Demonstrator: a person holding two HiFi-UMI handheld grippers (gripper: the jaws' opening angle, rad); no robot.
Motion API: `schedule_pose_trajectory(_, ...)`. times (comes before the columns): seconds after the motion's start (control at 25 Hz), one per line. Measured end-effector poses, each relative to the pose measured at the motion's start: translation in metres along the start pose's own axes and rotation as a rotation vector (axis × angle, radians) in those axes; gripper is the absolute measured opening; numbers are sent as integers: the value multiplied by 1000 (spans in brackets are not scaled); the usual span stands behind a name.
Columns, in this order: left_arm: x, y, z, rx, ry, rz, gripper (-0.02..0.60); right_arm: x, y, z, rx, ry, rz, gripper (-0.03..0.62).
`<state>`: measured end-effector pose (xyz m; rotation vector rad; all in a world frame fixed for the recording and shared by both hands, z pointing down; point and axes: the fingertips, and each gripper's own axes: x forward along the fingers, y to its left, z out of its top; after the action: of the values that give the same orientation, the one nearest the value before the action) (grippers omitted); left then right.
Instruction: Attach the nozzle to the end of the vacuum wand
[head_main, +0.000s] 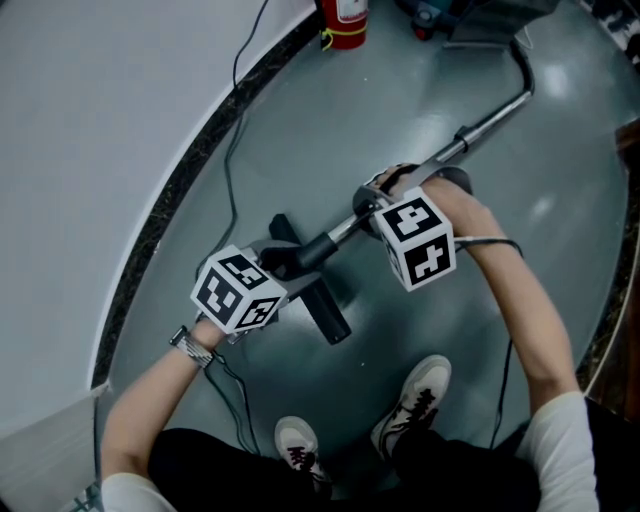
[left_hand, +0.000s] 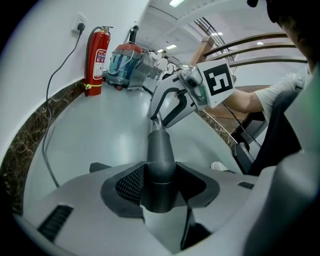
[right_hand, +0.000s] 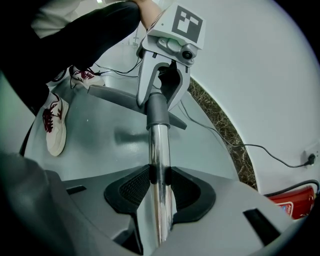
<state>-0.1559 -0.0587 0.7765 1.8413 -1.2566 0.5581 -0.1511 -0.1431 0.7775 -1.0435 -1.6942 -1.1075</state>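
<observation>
Two grippers sat closest to the lens, one per hand. One chrome vacuum wand ran up-right, its far end cut off by the frame. The right gripper clamped on its tube. One vacuum canister stood by the wall, barely showing in the head view. One dark nozzle was present, and the left gripper pinched its neck, which met the wand's lower end between both grippers. That gripper partly hid the nozzle head, so contact with the floor was unclear. One fire extinguisher was cropped at the top. Two shoes were visible. One cable trailed off-frame.
</observation>
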Motion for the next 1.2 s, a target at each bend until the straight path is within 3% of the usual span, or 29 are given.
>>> schedule_pose_trajectory(0.32, -2, 5, 0, 74, 26, 94, 187, 3, -3, 2, -4, 7, -22, 143)
schedule_pose_trajectory(0.64, -1, 7, 2, 215, 57, 172, 187, 1, -1, 2, 1, 8, -16, 143)
schedule_pose_trajectory(0.88, -1, 8, 6, 191, 20, 188, 188, -4, -4, 1, 18, 3, -35, 143)
schedule_pose_trajectory(1.2, -2, 6, 8, 137, 22, 135, 189, -7, -7, 5, 10, 12, -50, 143)
